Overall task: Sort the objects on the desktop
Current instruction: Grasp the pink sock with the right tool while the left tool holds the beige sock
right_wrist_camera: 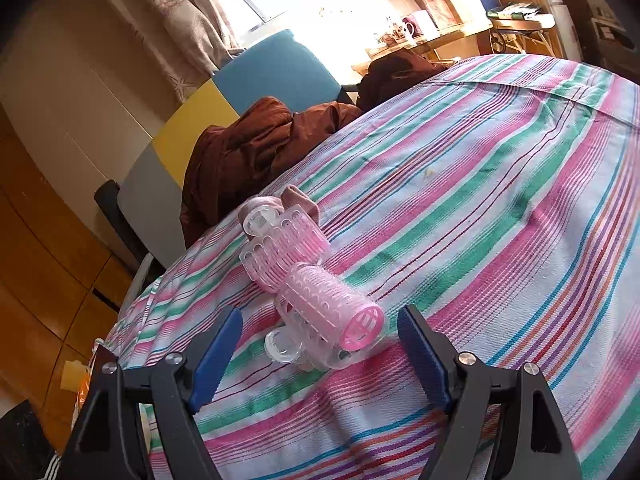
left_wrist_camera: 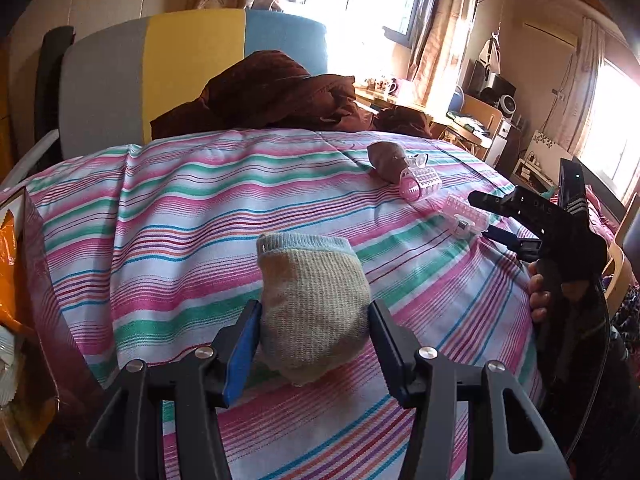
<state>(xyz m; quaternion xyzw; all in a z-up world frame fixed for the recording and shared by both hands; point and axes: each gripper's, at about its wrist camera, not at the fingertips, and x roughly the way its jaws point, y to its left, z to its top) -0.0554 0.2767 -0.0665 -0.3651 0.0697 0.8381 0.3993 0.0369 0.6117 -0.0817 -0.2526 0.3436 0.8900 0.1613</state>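
Pinching a balled grey sock (left_wrist_camera: 314, 304) from both sides, the left gripper (left_wrist_camera: 316, 344) holds it just above the striped bedspread (left_wrist_camera: 168, 216). The right gripper (right_wrist_camera: 320, 354) has its blue-padded fingers (right_wrist_camera: 216, 356) spread wide, with a pink hair roller (right_wrist_camera: 336, 308) lying between them on the bed, touching a second roller (right_wrist_camera: 280, 252) and a brownish sock (right_wrist_camera: 298, 200) behind.

A striped cotton bedspread (left_wrist_camera: 168, 216) in pink, teal and white covers the surface. Behind it stands a padded headboard in grey, yellow and blue panels (left_wrist_camera: 192, 68), with a crumpled dark brown blanket (left_wrist_camera: 272, 92) heaped against it. Beige patterned curtains (left_wrist_camera: 444, 28) frame the bright windows. A wooden desk (right_wrist_camera: 432, 42) beneath the window carries white mugs (left_wrist_camera: 388, 87). An orange plastic bag (left_wrist_camera: 8, 268) sits at the left edge.
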